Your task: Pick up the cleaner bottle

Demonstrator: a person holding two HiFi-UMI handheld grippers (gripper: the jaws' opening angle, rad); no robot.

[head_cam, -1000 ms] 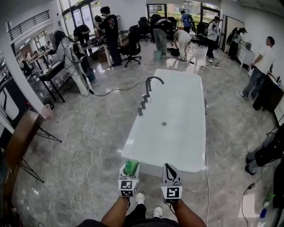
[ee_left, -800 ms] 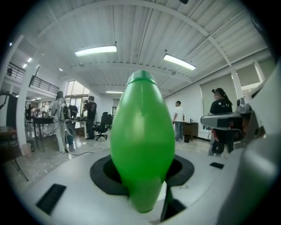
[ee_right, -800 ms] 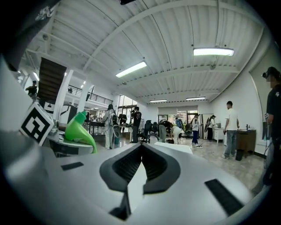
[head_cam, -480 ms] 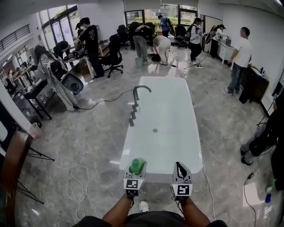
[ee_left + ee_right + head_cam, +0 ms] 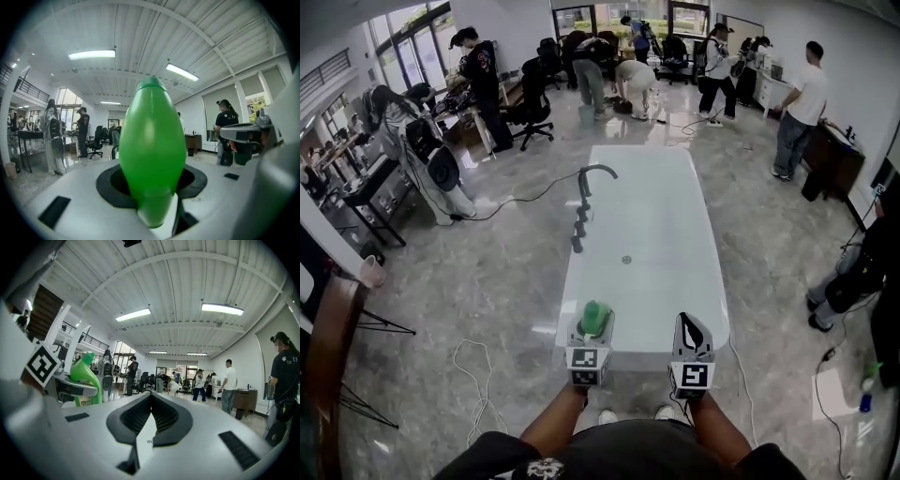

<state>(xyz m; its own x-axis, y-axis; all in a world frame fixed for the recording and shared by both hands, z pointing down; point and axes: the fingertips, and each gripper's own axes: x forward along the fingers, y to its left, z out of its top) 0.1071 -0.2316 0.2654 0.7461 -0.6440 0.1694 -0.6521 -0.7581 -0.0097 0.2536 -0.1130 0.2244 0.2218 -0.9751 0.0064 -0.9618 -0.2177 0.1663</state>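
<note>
The left gripper (image 5: 592,336) is squeezing the green cleaner bottle (image 5: 152,150) between its two jaws. The bottle stands up straight with its cap on top, held in the air just over the near end of the big white bathtub (image 5: 652,234). The right gripper (image 5: 692,330) is beside it, a little apart. Its jaws are pressed together with nothing in them. Far behind, people (image 5: 807,84) stand around the room

Glossy grey marble floor (image 5: 487,272) surrounds a white bathtub (image 5: 675,234), with windows (image 5: 417,42) and office chairs (image 5: 532,98) beyond
</note>
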